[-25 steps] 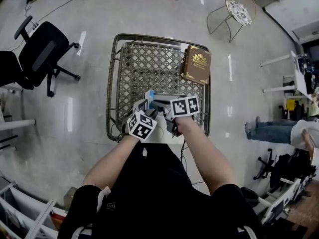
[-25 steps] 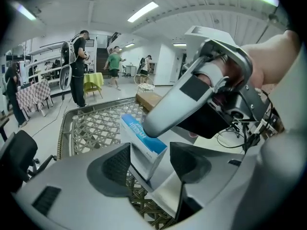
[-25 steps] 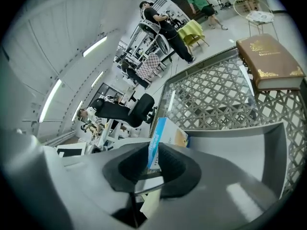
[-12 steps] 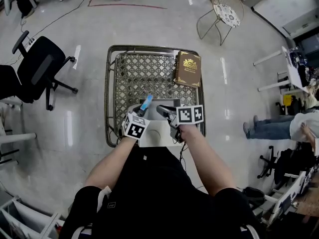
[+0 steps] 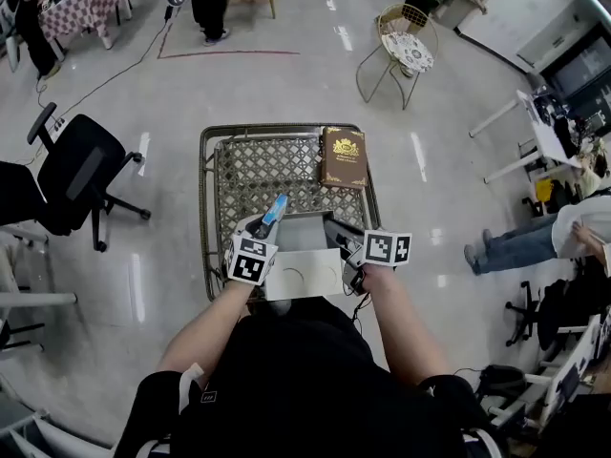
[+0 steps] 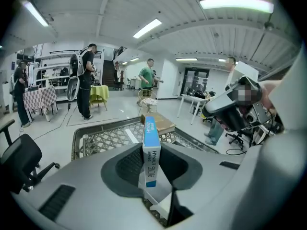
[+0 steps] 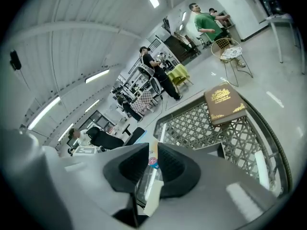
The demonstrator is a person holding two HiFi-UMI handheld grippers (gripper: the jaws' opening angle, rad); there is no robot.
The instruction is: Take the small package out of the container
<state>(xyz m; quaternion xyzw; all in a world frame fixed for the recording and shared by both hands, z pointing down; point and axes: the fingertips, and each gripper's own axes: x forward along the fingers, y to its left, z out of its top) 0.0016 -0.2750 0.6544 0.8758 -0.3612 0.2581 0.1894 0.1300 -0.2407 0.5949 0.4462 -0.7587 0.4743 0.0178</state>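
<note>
A small blue and white package (image 5: 277, 208) stands upright above the grey container (image 5: 307, 231), whose white lid (image 5: 304, 277) lies open toward me. My left gripper (image 5: 267, 219) has its jaws closing, and the pads press both sides of the package (image 6: 151, 150). In the left gripper view the package fills the gap of the left gripper (image 6: 152, 176). My right gripper (image 5: 336, 229) hovers at the container's right edge. In the right gripper view the right gripper (image 7: 146, 186) is shut on a thin clear packet (image 7: 149, 174) with a cream edge and a red and blue label.
The container rests on a wire mesh basket table (image 5: 203, 198). A brown book (image 5: 344, 156) with gold print lies at its back right. A black office chair (image 5: 76, 175) stands to the left and a wire chair (image 5: 401, 51) beyond. People stand at the far side and the right.
My left gripper has come up out of the container with the blue and white package between its jaws. My right gripper has shifted a little to the right. The head view has tilted up.
</note>
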